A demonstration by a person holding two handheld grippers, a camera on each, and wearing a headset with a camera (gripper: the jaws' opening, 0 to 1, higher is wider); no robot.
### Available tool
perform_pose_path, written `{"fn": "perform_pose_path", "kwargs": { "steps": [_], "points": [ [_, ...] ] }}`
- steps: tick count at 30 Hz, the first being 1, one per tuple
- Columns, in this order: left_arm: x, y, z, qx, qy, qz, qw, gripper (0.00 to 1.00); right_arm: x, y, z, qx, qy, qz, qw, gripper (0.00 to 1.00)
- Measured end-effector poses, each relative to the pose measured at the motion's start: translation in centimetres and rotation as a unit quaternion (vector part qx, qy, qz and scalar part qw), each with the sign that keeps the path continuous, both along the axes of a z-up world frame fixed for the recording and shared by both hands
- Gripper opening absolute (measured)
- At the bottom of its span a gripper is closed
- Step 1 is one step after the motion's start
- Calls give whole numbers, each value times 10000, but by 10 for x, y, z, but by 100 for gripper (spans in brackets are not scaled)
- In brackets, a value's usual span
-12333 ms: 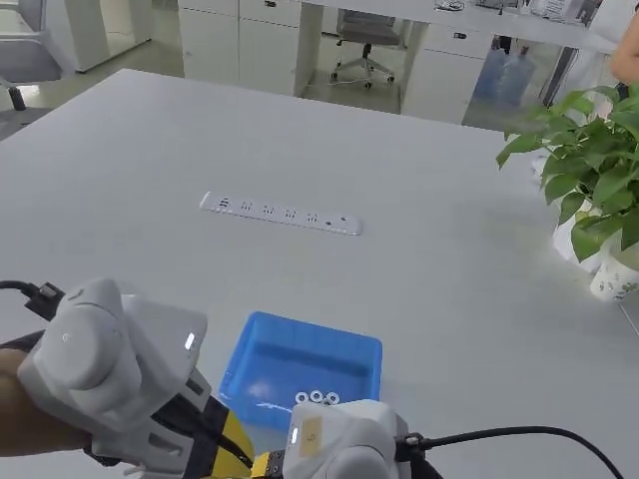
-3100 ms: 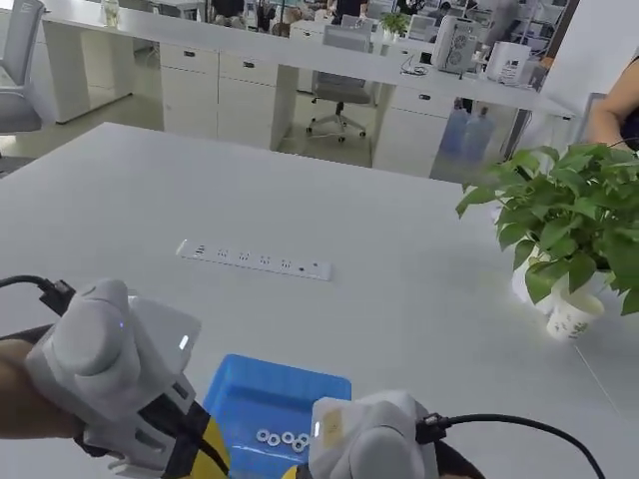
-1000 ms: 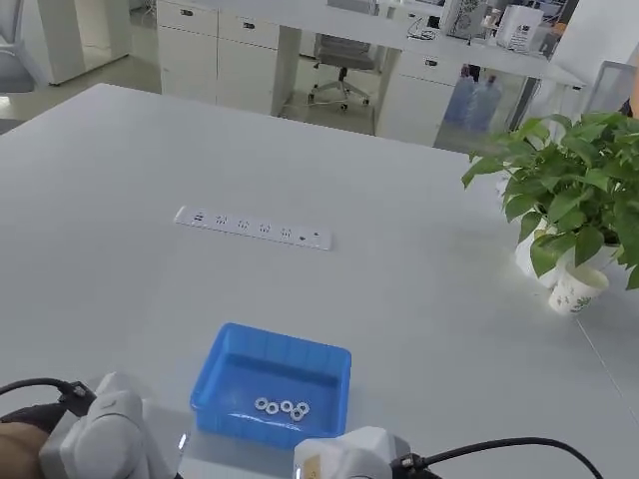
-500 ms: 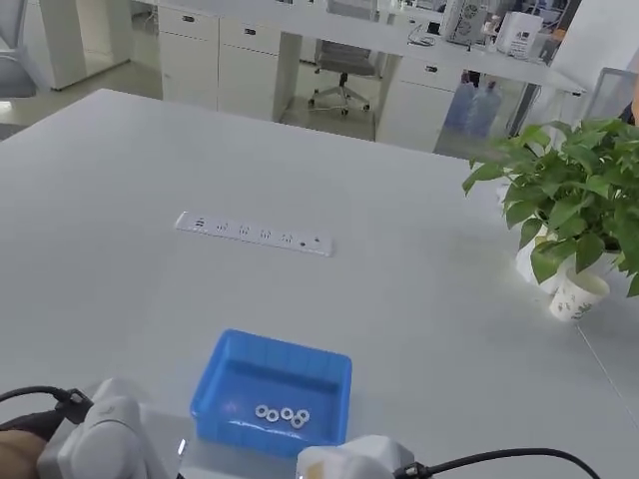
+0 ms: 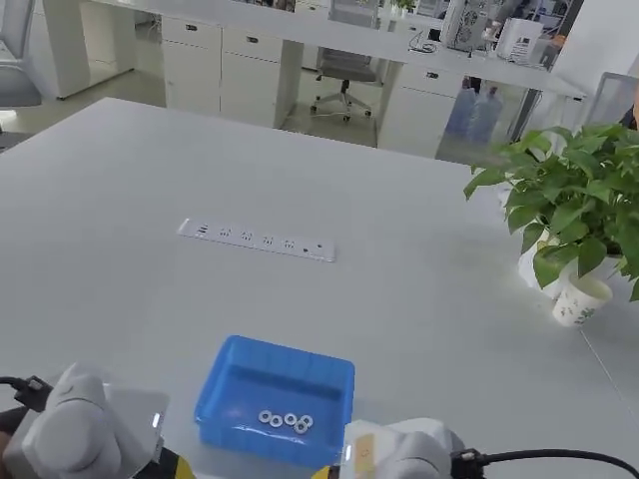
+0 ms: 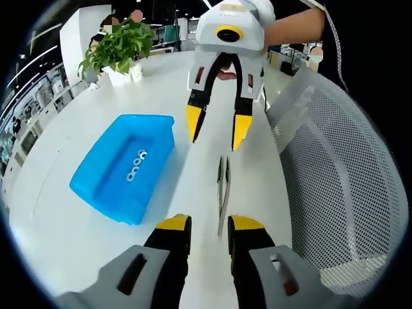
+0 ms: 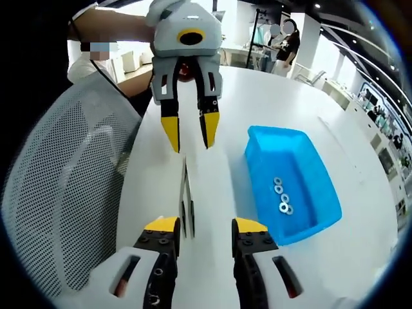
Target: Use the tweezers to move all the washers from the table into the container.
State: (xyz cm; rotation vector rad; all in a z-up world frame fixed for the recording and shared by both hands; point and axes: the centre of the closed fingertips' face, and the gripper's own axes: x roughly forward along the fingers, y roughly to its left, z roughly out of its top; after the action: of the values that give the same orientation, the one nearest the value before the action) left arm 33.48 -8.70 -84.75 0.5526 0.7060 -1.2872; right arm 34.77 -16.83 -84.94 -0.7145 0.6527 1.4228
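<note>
**Left gripper view: tweezers (image 6: 223, 193) lie flat between two empty grippers**

Their long axis runs from the left gripper (image 6: 209, 226) to the right gripper (image 6: 216, 134). Both grippers are wide open and about equally near. Washers (image 6: 135, 166) sit in the blue container (image 6: 106, 196) alongside on the surface (image 6: 161, 84).

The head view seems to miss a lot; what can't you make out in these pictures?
Washers: exact count; too small and bunched, head view.
Tweezers: which end is the tips; too thin, both gripper views.
Left tool and right tool: jaws cut off by the head view's bottom edge.
</note>
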Motion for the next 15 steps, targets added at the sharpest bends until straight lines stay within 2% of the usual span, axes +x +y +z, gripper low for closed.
{"fn": "perform_pose_path", "kwargs": {
  "steps": [4, 10, 15],
  "points": [
    [2, 3, 13, -270, 10, 292, 9992, 33, 7, -11, 8, 106, -20, -231, 9997, 38],
    [0, 14, 25, -435, -25, 564, 9975, 40, 15, -28, 22, 315, 5, -555, 9980, 47],
    [1, 24, 36, -616, -164, 875, 9941, 46, 19, -43, 30, 509, -25, -791, 9956, 57]
  ]
}}
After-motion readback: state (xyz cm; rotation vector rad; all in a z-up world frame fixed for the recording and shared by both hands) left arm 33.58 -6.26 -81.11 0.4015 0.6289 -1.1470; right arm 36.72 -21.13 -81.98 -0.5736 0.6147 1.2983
